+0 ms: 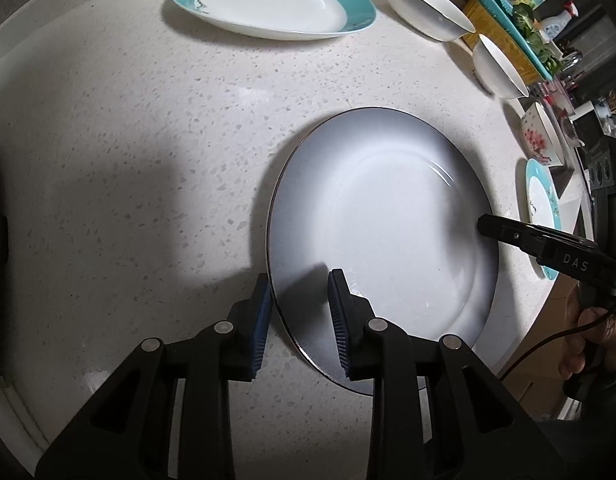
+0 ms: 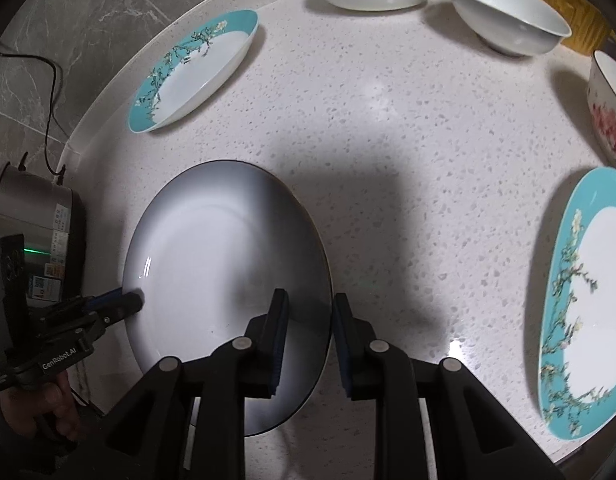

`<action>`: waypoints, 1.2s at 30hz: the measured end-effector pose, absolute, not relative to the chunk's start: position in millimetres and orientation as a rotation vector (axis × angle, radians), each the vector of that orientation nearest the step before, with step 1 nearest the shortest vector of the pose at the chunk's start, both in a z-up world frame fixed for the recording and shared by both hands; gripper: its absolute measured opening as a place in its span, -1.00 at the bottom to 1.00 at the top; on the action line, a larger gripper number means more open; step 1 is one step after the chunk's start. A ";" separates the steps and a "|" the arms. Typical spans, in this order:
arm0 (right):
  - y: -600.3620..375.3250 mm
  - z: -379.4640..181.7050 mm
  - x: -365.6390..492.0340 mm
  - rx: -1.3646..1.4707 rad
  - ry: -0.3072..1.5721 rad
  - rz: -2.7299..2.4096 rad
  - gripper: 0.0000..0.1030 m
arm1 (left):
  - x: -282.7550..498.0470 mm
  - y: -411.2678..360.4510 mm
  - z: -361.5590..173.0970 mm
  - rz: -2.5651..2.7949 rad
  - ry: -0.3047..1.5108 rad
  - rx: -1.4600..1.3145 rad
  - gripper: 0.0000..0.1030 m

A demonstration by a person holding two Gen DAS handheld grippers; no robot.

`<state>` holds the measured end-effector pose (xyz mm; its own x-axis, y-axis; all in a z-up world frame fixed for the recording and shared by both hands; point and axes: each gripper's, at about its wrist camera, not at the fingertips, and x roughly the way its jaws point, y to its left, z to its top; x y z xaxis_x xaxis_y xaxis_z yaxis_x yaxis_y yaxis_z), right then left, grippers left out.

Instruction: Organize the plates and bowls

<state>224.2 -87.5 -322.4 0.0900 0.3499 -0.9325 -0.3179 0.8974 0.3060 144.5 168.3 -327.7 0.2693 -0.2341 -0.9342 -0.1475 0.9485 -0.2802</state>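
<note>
A grey-white plate with a dark rim (image 1: 384,224) lies on the speckled counter; it also shows in the right wrist view (image 2: 223,280). My left gripper (image 1: 299,284) is open and straddles the plate's near-left rim, one finger inside and one outside. My right gripper (image 2: 310,304) is open and straddles the opposite rim the same way; its tip shows in the left wrist view (image 1: 492,226). A teal floral plate (image 1: 267,0) lies at the far side. A second teal floral plate (image 2: 588,304) lies to the right. Two white bowls (image 1: 424,4) (image 1: 498,66) stand at the back.
A floral bowl (image 2: 610,112) sits at the right edge. A yellow-and-teal rack (image 1: 508,36) with bottles and greens stands behind the bowls. A metal pot (image 2: 31,216) and a cable stand off the counter's left edge. The counter edge (image 1: 524,340) runs close behind the plate.
</note>
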 end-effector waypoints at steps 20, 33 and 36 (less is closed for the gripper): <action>-215.3 -194.9 163.5 0.387 0.987 0.375 0.38 | 182.7 94.5 -192.8 -0.427 1.010 -0.313 0.62; -401.5 -260.0 194.5 0.494 1.017 0.336 0.39 | 255.0 -75.0 -268.1 -0.410 1.207 -0.167 0.62; -427.2 -282.0 211.7 0.481 1.064 0.393 0.28 | 257.4 -95.3 -287.0 -0.385 1.200 -0.123 0.62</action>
